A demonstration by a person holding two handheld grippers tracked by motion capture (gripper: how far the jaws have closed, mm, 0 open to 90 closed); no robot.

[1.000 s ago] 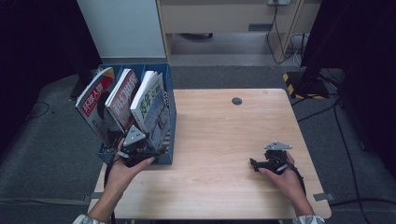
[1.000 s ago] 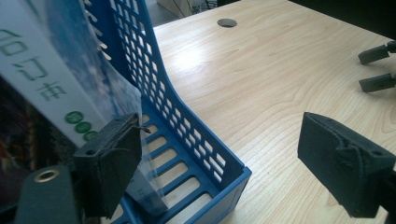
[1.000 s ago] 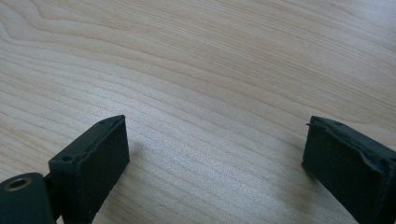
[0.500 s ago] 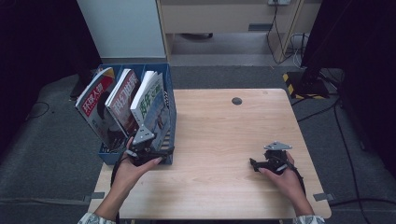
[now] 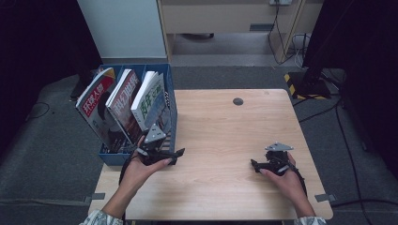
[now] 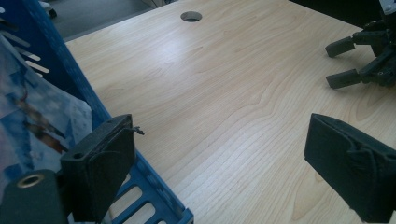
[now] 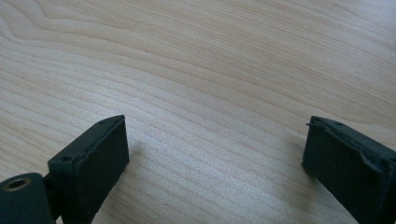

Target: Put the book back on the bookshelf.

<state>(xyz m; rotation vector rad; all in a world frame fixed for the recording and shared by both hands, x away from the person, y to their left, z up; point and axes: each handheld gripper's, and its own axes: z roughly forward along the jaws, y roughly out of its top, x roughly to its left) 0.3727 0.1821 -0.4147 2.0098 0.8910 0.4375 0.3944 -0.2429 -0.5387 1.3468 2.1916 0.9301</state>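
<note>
Blue slotted plastic, the wall of the three-bay magazine rack (image 5: 170, 110), is your landmark here. Compared with a second ago, your left gripper (image 5: 174, 153) has moved away from the rack's front corner and out over the pale wooden table (image 5: 225, 187); it was tucked against the rack's near end then, and now its jaws point away from the rack across the bare boards. Your right gripper (image 5: 255, 164) has not shifted: it sits in the same spot, well apart from the rack, towards the table's opposite edge.

Your left gripper's jaws are spread wide with nothing between them. In the left gripper view (image 6: 224, 158) one jaw sits right by the rack's slotted blue wall (image 6: 154, 189), though you cannot tell whether it touches; the other jaw hangs over open wood.

Your right gripper's jaws are likewise spread wide and hold nothing. In the right gripper view (image 7: 215, 149) they stand close over the wood grain.

Three magazines with red and white covers (image 5: 124, 101) stand tilted in the rack, one per bay, leaning away from the table. A small round grommet hole (image 5: 238, 101) lies in the table, beyond the rack's far corner.
</note>
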